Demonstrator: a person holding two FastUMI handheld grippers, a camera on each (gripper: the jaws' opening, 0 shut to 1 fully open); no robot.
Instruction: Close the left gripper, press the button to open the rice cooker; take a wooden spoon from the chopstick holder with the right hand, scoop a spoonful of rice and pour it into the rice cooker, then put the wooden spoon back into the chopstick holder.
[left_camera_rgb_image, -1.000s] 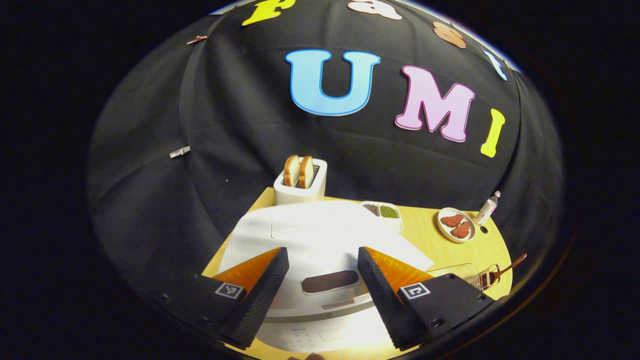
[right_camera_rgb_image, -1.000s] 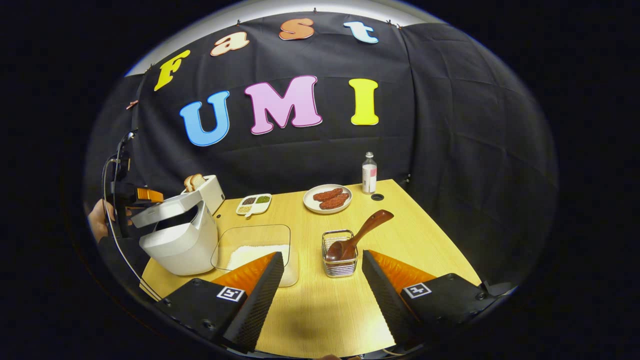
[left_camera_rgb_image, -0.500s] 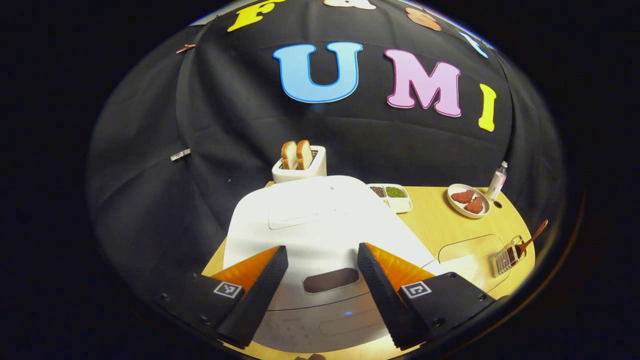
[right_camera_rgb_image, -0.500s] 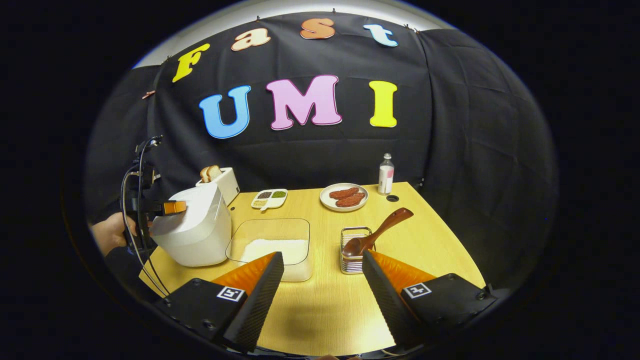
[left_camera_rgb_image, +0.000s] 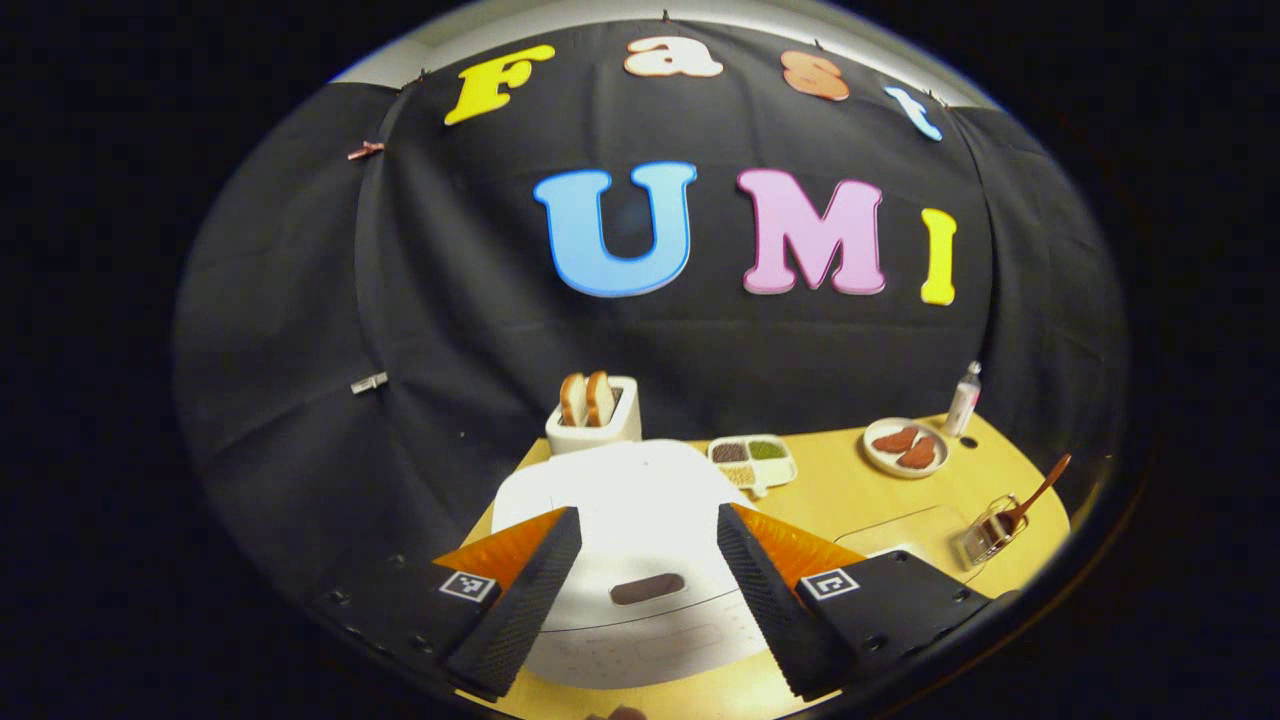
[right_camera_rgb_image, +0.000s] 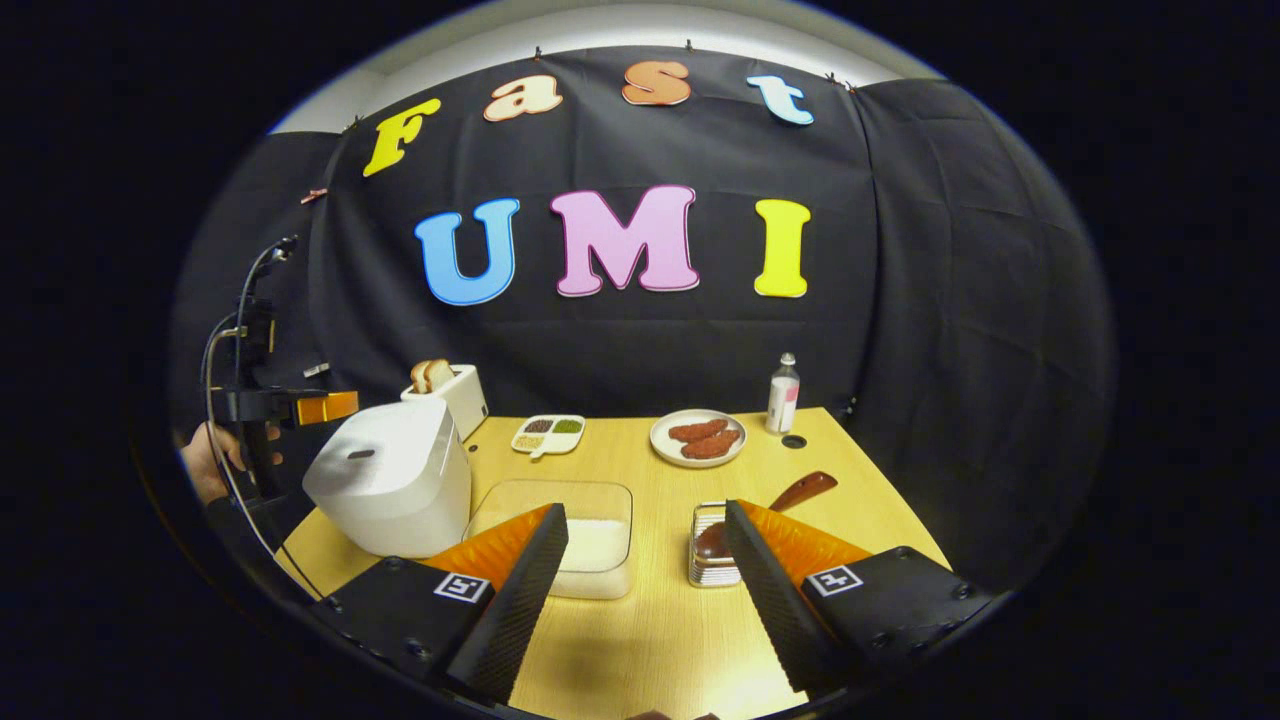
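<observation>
The left gripper (left_camera_rgb_image: 640, 590) is held with its fingers spread wide and empty, above the rice cooker (left_camera_rgb_image: 630, 520), which sits in the lower centre of the left gripper view. The lid is seen shut. The dark oval button (left_camera_rgb_image: 647, 588) lies directly between and below the fingers, so the coming press is judged to run straight down once the fingers are brought together; the left gripper is clearly the nearer one.

The right gripper (right_camera_rgb_image: 645, 590) is likewise wide and empty. In the right gripper view the chopstick holder (right_camera_rgb_image: 708, 560) stands just ahead, at lower centre-right. The wooden spoon (right_camera_rgb_image: 790, 495) leans with its handle toward the upper right. Its bowl and part of the holder are hidden behind the right finger. The rice container (right_camera_rgb_image: 590, 540) is partly covered by the other finger.
</observation>
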